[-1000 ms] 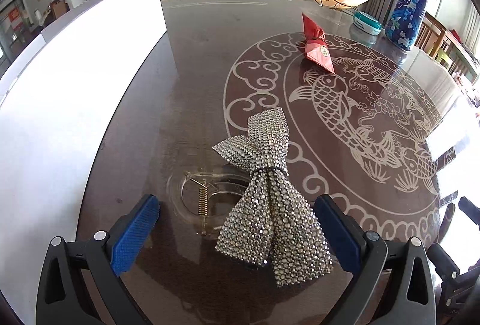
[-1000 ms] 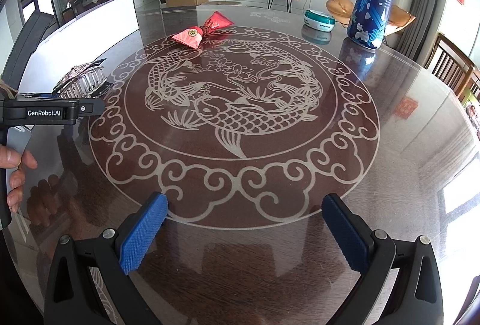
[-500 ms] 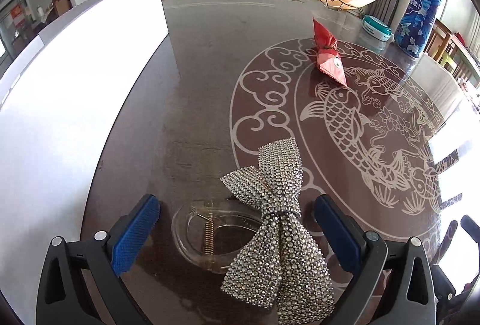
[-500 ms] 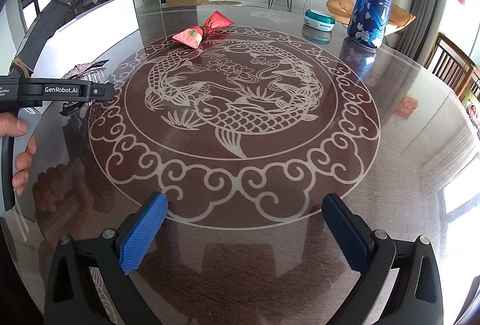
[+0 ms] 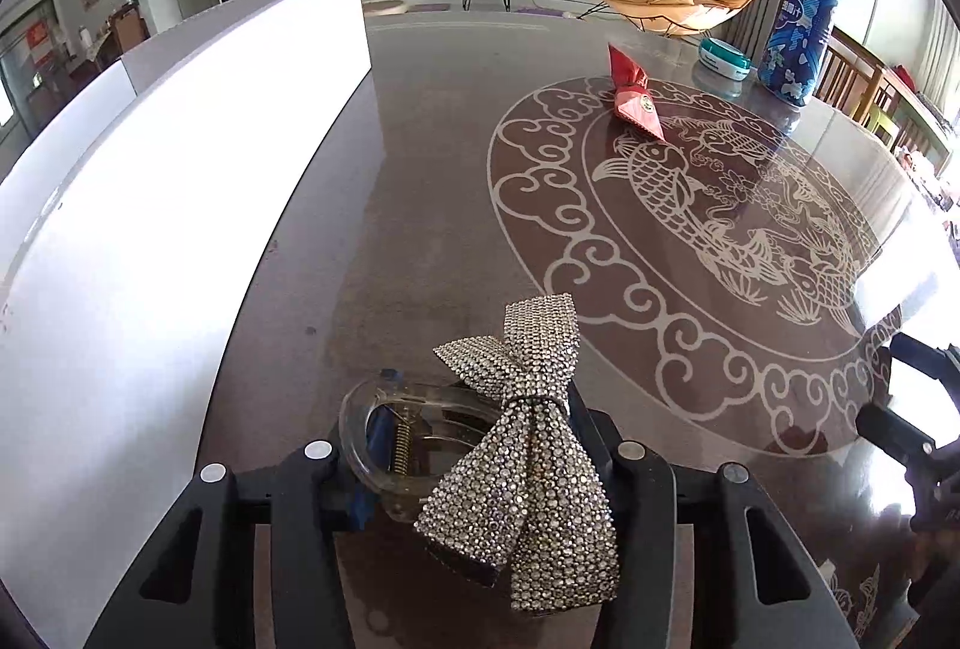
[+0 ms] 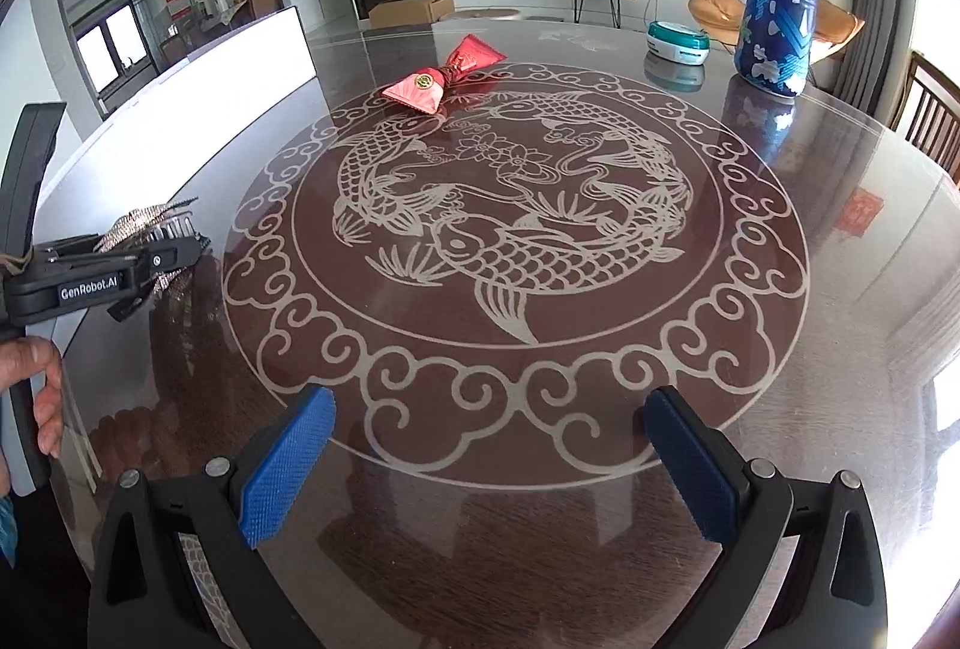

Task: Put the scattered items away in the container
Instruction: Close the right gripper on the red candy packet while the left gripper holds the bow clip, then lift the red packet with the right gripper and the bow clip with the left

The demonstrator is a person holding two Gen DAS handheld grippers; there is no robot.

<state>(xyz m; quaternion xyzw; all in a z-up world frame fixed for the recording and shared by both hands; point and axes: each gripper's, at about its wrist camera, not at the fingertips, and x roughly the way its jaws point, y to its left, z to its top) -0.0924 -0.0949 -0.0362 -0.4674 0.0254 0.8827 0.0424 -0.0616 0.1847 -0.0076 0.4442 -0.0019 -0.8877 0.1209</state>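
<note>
Tabletop (image 6: 810,349) of dark glass carries a white container (image 5: 150,229) along its left edge. Left gripper (image 5: 474,463) fingers are closing around the rhinestone bow hair clip (image 5: 528,445), near the container. Right gripper (image 6: 486,463) fingers stand wide apart, empty. Red pouch (image 6: 444,76) lies farther off.

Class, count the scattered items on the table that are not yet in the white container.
2. The rhinestone bow hair clip sits between the closing left gripper; the red pouch lies farther off. Others may be hidden.

Red pouch (image 6: 444,76) on glass table (image 6: 840,349)
</note>
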